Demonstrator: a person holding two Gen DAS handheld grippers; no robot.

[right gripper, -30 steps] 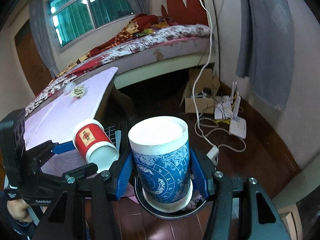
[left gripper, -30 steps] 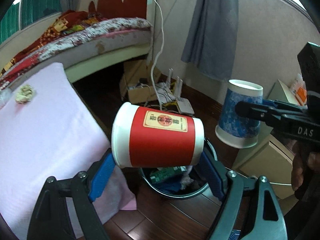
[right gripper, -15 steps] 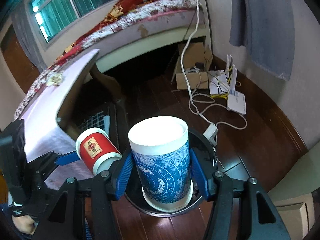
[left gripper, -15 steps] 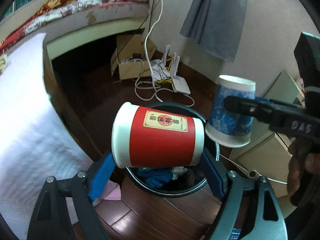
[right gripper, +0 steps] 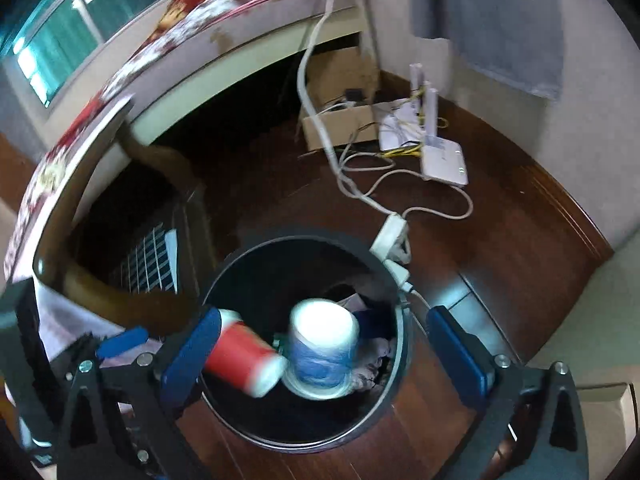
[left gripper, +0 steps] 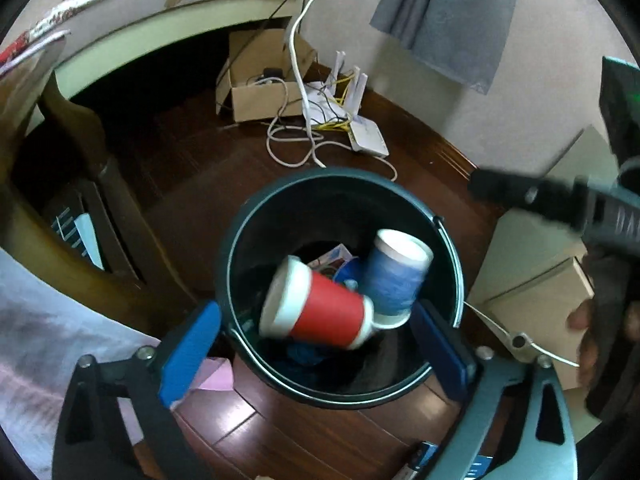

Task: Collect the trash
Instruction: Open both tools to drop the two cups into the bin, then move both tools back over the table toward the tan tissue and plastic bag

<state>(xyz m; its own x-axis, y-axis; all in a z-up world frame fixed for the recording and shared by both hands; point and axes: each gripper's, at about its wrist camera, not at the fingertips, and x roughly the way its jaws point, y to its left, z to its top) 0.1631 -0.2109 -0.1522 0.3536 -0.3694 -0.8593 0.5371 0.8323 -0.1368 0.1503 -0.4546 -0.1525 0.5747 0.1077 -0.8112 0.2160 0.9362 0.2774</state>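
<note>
Both cups, clamped a second ago, are loose now: my left gripper (left gripper: pixel 316 344) and right gripper (right gripper: pixel 326 354) have just been opening, jaws spread, nothing between pads. Red cup (left gripper: pixel 320 314) lies sideways inside the black bin (left gripper: pixel 240 236), wide mouth left; blue cup (left gripper: pixel 398 274) tilts upright beside it, touching. Bin rim is clear all round.

bin mouth (left gripper: pixel 448 248): open above | left: table leg (left gripper: pixel 96 168) close | floor beyond: cables (left gripper: pixel 296 148)

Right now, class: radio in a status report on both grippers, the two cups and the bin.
Left gripper and right gripper open, jaws just opened. Red cup and blue cup inside bin. Nothing in the way.
</note>
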